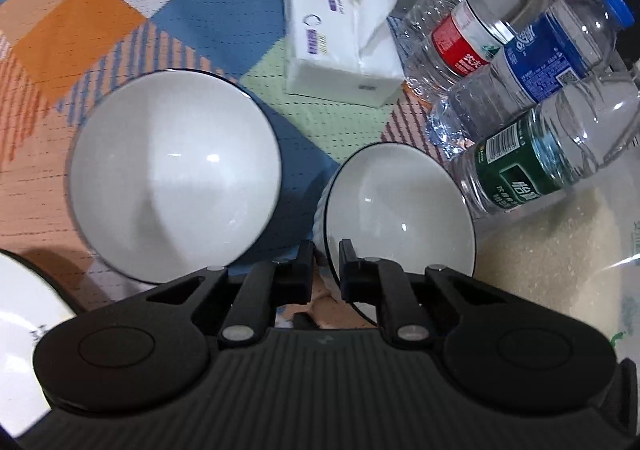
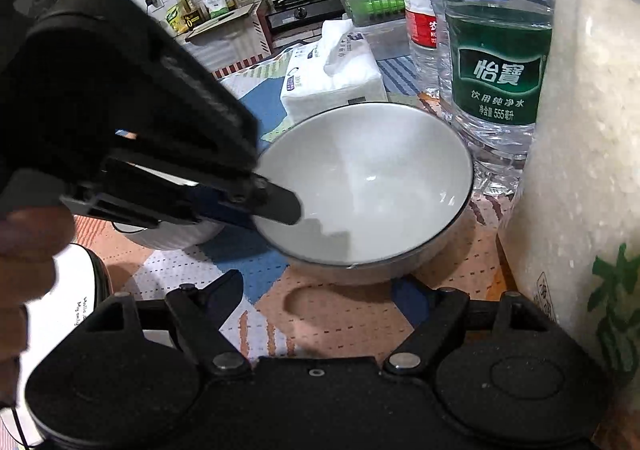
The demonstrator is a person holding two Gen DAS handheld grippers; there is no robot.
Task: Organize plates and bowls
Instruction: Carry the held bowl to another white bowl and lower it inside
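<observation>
Fingers (image 1: pixel 305 270) of the left gripper (image 1: pixel 326 262) pinched the near rim of the smaller white bowl (image 1: pixel 400 210), one inside and one outside its wall. That bowl stood on the patterned tablecloth (image 1: pixel 80 30) just beside the larger white bowl (image 1: pixel 176 174), near the green-labelled water bottle (image 1: pixel 520 166). Right gripper (image 2: pixel 320 290) hovered before it, fingers spread and empty. Glazed ceramic looked stiff, slippery and breakable, so a firm rim grip would suit.

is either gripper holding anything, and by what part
The left gripper pinches the smaller bowl by its near rim; the right gripper holds nothing.
</observation>
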